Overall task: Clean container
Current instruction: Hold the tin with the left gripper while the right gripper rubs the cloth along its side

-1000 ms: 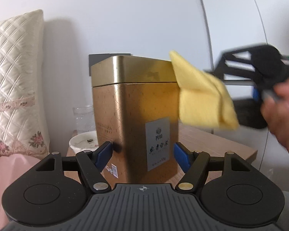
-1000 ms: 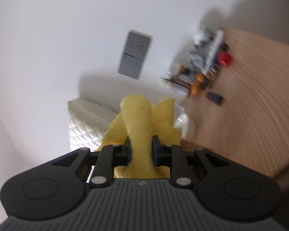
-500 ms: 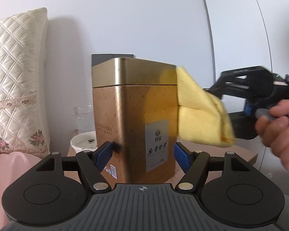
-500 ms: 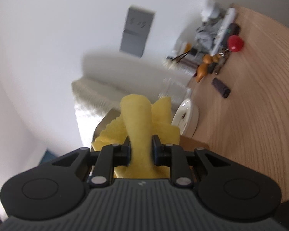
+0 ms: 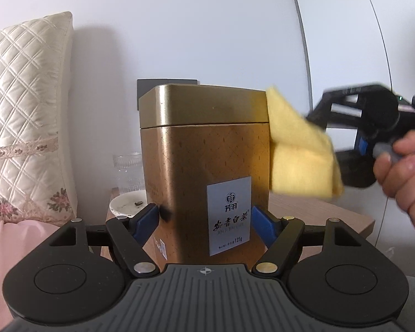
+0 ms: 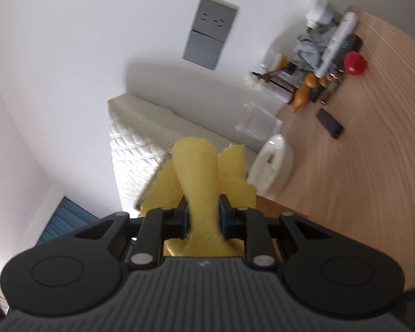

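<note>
Two grippers on one gold tin (image 5: 204,171), left gripper (image 5: 204,222) clamped round tin's base, right gripper (image 6: 203,215) pinching yellow cloth (image 5: 298,149) tight against tin's right side, glass (image 5: 128,173) and dish (image 5: 126,206) behind tin's left.

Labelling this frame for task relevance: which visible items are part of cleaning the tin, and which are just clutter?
In the job:
- gold tea tin, gripped low by the left gripper
- yellow cloth, pinched in the right gripper, against the tin's right side

Lying about:
- glass
- white dish
- quilted pillow
- wall socket
- red ball
- bottles and tubes by the wall
</note>
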A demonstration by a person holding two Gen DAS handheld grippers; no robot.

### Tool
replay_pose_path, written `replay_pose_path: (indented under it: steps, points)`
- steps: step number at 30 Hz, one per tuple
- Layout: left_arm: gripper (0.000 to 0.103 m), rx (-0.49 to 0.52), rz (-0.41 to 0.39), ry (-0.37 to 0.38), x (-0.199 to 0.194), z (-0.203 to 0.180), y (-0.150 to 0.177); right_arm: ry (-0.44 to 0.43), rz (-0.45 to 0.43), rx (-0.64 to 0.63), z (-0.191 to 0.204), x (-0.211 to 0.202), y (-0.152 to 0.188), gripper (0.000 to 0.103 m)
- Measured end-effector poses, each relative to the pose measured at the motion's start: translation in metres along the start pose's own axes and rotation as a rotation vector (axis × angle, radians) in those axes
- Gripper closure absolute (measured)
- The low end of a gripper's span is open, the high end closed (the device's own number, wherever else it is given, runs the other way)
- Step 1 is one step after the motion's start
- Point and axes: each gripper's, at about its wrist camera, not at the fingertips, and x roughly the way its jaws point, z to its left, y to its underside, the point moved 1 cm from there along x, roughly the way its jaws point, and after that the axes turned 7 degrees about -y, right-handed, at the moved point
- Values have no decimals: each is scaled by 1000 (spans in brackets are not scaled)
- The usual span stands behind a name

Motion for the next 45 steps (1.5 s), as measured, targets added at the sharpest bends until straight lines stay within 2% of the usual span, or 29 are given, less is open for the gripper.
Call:
replay_pose_path:
  steps: [3,5,11,15,20,24,27,29,32,35,37,39,45]
  points:
    - [26,0,-1,-3,1,4,-6,-50,-15,-30,12,0,-3,80]
    - [26,2,-2,-5,1,5,-7,-47,-25,-31,10,-2,-3,80]
    - [26,4,-1,-9,-6,1,17,27,7,53,-28,-5,12,80]
    - [26,8,-2,-11,-13,-1,29,43,23,36,-29,-3,10,80]
    - [26,11,-4,-11,-7,3,13,-40,-3,-18,-6,9,-13,80]
    - [26,12,-3,-13,-3,6,-2,-54,-6,-12,-10,14,-16,80]
    - [26,12,-3,-13,8,9,-9,1,10,13,-26,11,-7,80]
    - [26,13,-2,-12,0,6,2,56,26,20,-37,9,1,80]
    - [26,15,-2,-18,-10,-2,22,71,25,40,-45,9,6,80]
    - [26,13,-2,-17,-10,-3,24,44,11,22,-35,12,0,80]
    - [26,13,-3,-17,-15,-5,32,-3,-2,7,-22,13,-7,80]
    - [26,13,-3,-19,-6,4,22,-29,-14,-26,-6,14,-14,80]
    - [26,8,0,-20,17,39,-21,107,-17,-242,32,10,-25,80]
